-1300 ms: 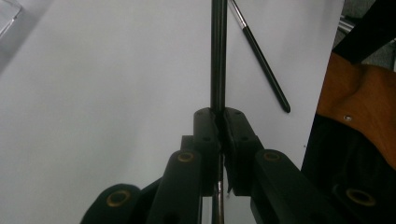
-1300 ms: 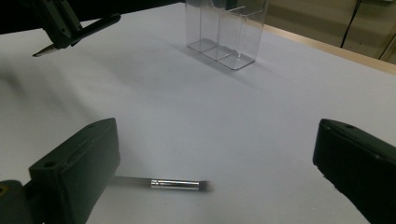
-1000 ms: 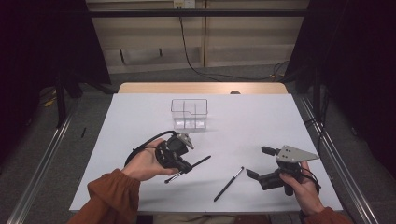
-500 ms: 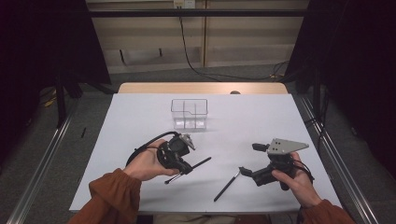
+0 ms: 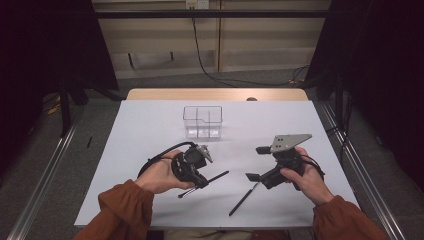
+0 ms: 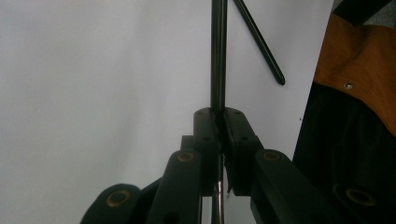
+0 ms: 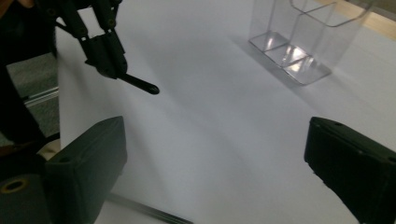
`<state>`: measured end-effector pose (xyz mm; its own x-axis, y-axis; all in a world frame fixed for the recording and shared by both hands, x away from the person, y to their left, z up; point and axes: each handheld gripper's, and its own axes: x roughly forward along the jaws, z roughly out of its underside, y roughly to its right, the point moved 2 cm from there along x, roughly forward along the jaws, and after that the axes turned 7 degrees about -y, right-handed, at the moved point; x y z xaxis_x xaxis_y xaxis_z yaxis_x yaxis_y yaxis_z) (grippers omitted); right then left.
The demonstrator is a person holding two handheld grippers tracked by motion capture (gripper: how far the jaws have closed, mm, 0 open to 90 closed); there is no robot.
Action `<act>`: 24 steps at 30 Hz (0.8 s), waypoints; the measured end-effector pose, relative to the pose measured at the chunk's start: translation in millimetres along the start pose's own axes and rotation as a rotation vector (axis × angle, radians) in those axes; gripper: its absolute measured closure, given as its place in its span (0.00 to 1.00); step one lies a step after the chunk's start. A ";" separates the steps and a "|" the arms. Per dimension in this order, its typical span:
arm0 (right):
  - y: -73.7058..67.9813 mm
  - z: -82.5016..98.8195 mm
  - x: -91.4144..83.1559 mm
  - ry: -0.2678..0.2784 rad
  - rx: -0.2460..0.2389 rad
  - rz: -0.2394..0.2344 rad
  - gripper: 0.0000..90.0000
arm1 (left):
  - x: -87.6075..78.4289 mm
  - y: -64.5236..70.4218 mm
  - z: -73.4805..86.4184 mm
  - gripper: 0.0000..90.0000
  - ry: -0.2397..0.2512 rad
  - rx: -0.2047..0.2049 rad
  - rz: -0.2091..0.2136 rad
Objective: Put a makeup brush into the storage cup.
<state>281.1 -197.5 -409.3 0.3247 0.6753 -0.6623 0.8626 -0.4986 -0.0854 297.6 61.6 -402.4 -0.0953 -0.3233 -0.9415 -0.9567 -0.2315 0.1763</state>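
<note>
Standing beyond both grippers, the clear divided box [image 5: 202, 121] is holding nothing. Left gripper [image 5: 199, 178] is clamping one black rod [image 6: 217, 51]; right gripper [image 5: 257, 163], jaws wide and just closing slightly, is hovering above another rod [image 5: 244, 198].

A thin black pen [image 5: 216, 176] is clamped between the pads of the left gripper [image 5: 199, 181], its free end slanting out over the white table toward the right. A second black pen [image 5: 243, 199] lies flat and loose on the table, just below the right gripper [image 5: 257, 163], angled toward the near edge
</note>
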 end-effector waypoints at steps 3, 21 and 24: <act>-5.3 -4.9 7.4 -0.066 -0.053 -0.056 0.08 | 0.2 1.1 -0.8 0.94 -0.007 0.006 0.001; -10.1 -23.4 28.4 -0.364 -0.207 -0.178 0.08 | 5.4 4.9 -4.9 0.94 -0.056 0.025 -0.002; -9.8 -26.8 35.2 -0.404 -0.220 -0.177 0.08 | 5.0 3.7 -5.5 0.94 -0.071 0.038 -0.011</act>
<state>294.5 -154.3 -411.8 0.0266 0.4527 -0.8913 0.9666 -0.2391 -0.0926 295.1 54.1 -404.9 -0.1025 -0.2551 -0.9615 -0.9675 -0.1989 0.1560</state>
